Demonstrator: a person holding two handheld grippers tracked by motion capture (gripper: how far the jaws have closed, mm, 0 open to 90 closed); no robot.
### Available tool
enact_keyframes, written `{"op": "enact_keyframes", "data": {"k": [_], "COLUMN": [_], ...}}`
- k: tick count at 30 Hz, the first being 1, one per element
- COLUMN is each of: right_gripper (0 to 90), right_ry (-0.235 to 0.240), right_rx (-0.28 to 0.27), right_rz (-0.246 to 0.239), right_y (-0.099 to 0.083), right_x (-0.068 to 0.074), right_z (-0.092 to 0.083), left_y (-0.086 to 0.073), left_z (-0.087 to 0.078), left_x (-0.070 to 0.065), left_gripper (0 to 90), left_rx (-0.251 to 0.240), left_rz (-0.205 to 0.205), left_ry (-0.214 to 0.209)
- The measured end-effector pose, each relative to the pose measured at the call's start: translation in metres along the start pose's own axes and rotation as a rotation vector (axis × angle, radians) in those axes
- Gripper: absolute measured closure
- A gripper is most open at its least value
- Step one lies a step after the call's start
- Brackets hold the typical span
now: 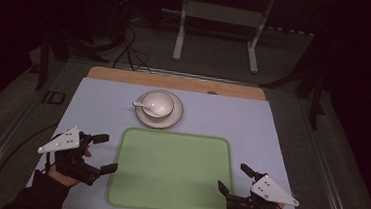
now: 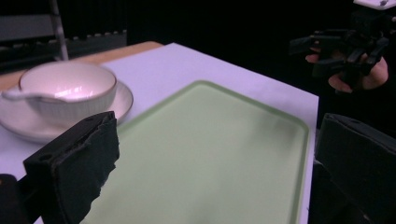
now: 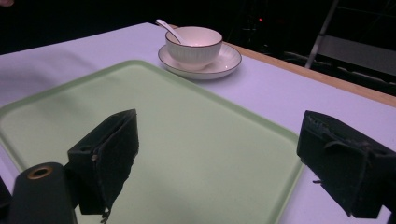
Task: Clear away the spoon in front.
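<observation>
We are holding both grippers, left (image 1: 103, 152) and right (image 1: 233, 178), wide open and empty; a careless reach towards 12 o'clock risks toppling the white ribbed ceramic bowl (image 1: 157, 104) and its white spoon (image 1: 142, 105) off the saucer (image 1: 173, 120)

Pale green tray (image 1: 170, 171); white bowl (image 1: 157, 104), dark rim; lavender table cover (image 1: 252, 120).

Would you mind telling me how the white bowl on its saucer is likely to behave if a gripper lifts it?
The bowl looks glazed, so probably slippery and breakable. The spoon leaning inside may slide out. It sits loose on the saucer, likely lifting separately.
</observation>
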State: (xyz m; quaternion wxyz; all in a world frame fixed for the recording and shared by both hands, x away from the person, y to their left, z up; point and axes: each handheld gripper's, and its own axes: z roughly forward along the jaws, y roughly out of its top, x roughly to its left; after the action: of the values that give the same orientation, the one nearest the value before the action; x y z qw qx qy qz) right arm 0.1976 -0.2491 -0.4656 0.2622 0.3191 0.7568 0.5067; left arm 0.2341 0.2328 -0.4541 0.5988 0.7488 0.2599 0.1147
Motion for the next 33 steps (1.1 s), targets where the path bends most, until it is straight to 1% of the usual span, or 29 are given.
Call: {"op": "enact_keyframes", "data": {"k": [1, 4, 7, 8, 10, 11, 12, 14, 15, 17, 18, 19, 20, 21, 22, 23, 24, 25, 26, 27, 28, 30, 33], "right_gripper": [12.5, 12.5, 12.5, 12.5, 12.5, 12.5, 12.5, 12.5, 12.5, 12.5, 12.5, 12.5, 12.5, 12.5, 12.5, 12.5, 12.5, 12.5, 12.5, 12.5, 12.5, 12.5, 12.5], "right_ry": [-0.003, 0.003, 0.006, 0.007, 0.008, 0.01, 0.014, 0.017, 0.02, 0.023, 0.026, 0.027, 0.027, 0.029, 0.029, 0.032, 0.034, 0.034, 0.035, 0.035, 0.034, 0.038, 0.039], "right_rx": [-0.002, -0.007, -0.01, -0.01, -0.008, -0.007, -0.006, -0.01, -0.013, -0.023, -0.024, -0.026, -0.025, -0.024, -0.024, -0.023, -0.023, -0.023, -0.022, -0.021, -0.021, -0.02, -0.023], "right_rz": [-0.002, -0.005, -0.004, -0.004, -0.003, -0.002, 0.001, 0.005, 0.005, 0.006, 0.006, 0.005, 0.004, 0.004, 0.005, 0.008, 0.009, 0.011, 0.01, 0.01, 0.009, 0.01, 0.013], "right_y": [0.0, 0.0, 0.0, 0.0, 0.0, 0.0, 0.0, 0.001, 0.001, 0.002, 0.002, 0.002, 0.002, 0.001, 0.001, 0.001, 0.001, 0.001, 0.001, 0.001, 0.001, 0.001, 0.001], "right_x": [0.0, 0.0, 0.001, 0.001, 0.001, 0.001, 0.001, 0.002, 0.003, 0.004, 0.004, 0.004, 0.004, 0.004, 0.004, 0.003, 0.003, 0.003, 0.003, 0.003, 0.003, 0.004, 0.003], "right_z": [0.0, 0.0, -0.001, -0.001, 0.0, 0.0, 0.0, 0.0, -0.001, -0.001, -0.001, -0.001, -0.001, -0.001, -0.001, -0.001, -0.001, 0.0, 0.0, 0.0, 0.0, 0.0, 0.0], "left_y": [0.002, 0.01, 0.016, 0.017, 0.02, 0.022, 0.024, 0.026, 0.027, 0.028, 0.029, 0.029, 0.03, 0.03, 0.03, 0.03, 0.031, 0.031, 0.03, 0.03, 0.029, 0.027, 0.024], "left_z": [0.001, 0.007, 0.012, 0.014, 0.017, 0.018, 0.021, 0.024, 0.028, 0.033, 0.036, 0.038, 0.041, 0.042, 0.045, 0.046, 0.05, 0.05, 0.054, 0.057, 0.058, 0.063, 0.07], "left_x": [0.001, 0.006, 0.01, 0.012, 0.017, 0.021, 0.025, 0.03, 0.034, 0.04, 0.043, 0.045, 0.049, 0.05, 0.053, 0.055, 0.058, 0.058, 0.062, 0.065, 0.067, 0.073, 0.079], "left_gripper": [0.0, 0.0, 2.5, 2.9, 4.5, 5.1, 6.8, 9.9, 11.3, 14.2, 15.7, 17.7, 18.8, 20.9, 21.6, 21.6, 21.8, 24.0, 24.1, 25.6, 26.3, 27.7, 30.9], "left_rx": [-0.001, -0.01, -0.023, -0.022, -0.026, -0.032, -0.045, -0.05, -0.046, -0.048, -0.047, -0.046, -0.059, -0.06, -0.07, -0.079, -0.084, -0.084, -0.107, -0.114, -0.121, -0.144, -0.144], "left_rz": [0.001, -0.007, -0.015, -0.024, -0.044, -0.067, -0.099, -0.117, -0.131, -0.16, -0.175, -0.184, -0.196, -0.203, -0.225, -0.236, -0.252, -0.252, -0.3, -0.322, -0.339, -0.395, -0.428], "left_ry": [-0.004, 0.008, 0.031, 0.045, 0.057, 0.051, 0.036, 0.048, 0.072, 0.094, 0.131, 0.143, 0.167, 0.179, 0.188, 0.199, 0.231, 0.231, 0.269, 0.288, 0.3, 0.311, 0.336]}}
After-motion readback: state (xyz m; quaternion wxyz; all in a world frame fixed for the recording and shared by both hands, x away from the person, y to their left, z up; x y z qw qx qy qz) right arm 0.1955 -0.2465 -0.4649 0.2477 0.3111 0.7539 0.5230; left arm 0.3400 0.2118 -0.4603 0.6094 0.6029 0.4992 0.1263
